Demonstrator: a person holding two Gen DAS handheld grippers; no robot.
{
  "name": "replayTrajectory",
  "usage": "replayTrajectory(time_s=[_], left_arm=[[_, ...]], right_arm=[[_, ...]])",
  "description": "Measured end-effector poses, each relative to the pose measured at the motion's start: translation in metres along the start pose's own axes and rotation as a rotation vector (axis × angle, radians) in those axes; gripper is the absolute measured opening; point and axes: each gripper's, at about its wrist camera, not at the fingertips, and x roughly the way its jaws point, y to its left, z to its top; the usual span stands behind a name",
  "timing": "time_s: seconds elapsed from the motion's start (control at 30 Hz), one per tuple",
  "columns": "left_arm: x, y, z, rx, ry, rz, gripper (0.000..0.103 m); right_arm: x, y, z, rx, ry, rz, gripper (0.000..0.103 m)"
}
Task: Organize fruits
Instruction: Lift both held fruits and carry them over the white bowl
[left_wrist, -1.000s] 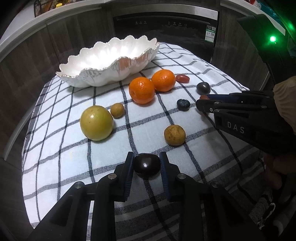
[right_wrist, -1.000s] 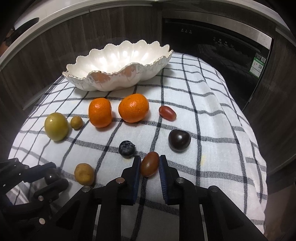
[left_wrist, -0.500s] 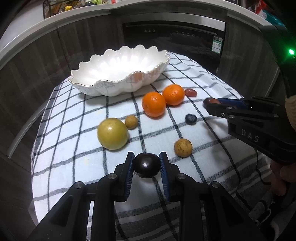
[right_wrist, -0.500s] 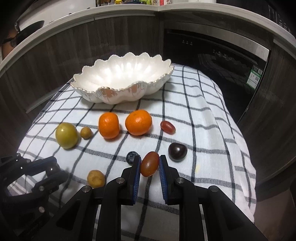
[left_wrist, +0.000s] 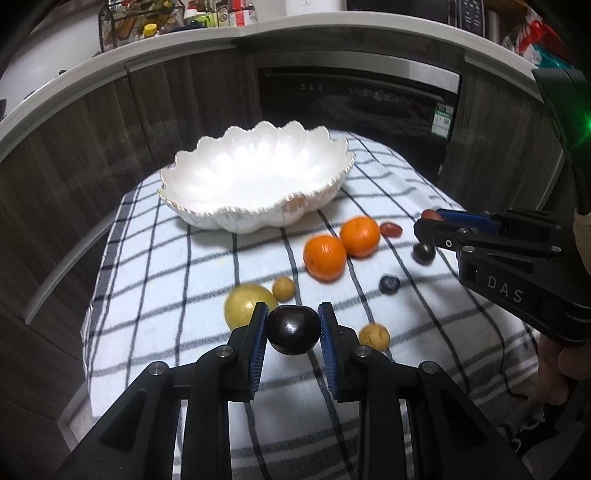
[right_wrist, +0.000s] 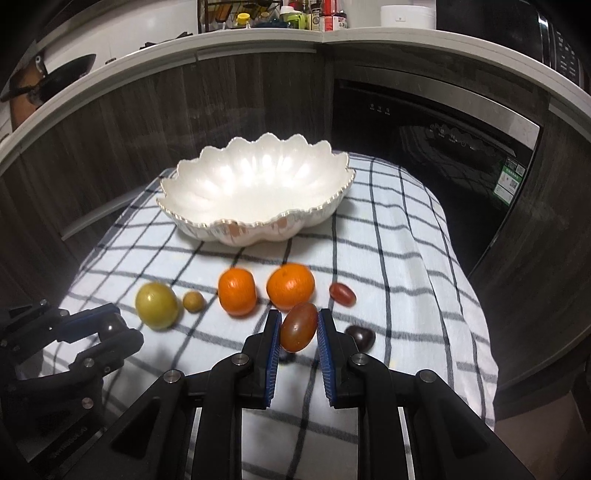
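Two grippers, each clamped on one fruit, both off the cloth. Left gripper pinches a dark round plum between blue pads. Right gripper grips a reddish-brown oval tomato. Below on the checked cloth: yellow-green fruit, small tan fruit, two oranges, red grape, another dark fruit, a blueberry. Beyond them, a white scalloped bowl, nothing visible inside. Dark cabinets behind.
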Motion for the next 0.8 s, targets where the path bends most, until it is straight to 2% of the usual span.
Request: replayTrajectory(time_s=[0.47, 0.8], left_arm=[[-0.007, 0.037, 0.054, -0.045, -0.051, 0.017, 0.028], [0.008, 0.065, 0.09, -0.088, -0.079, 0.02, 0.028]], right_arm=[[-0.005, 0.012, 0.054, 0.008, -0.053, 0.019, 0.021], [0.003, 0.011, 0.096, 0.017, -0.107, 0.006, 0.021]])
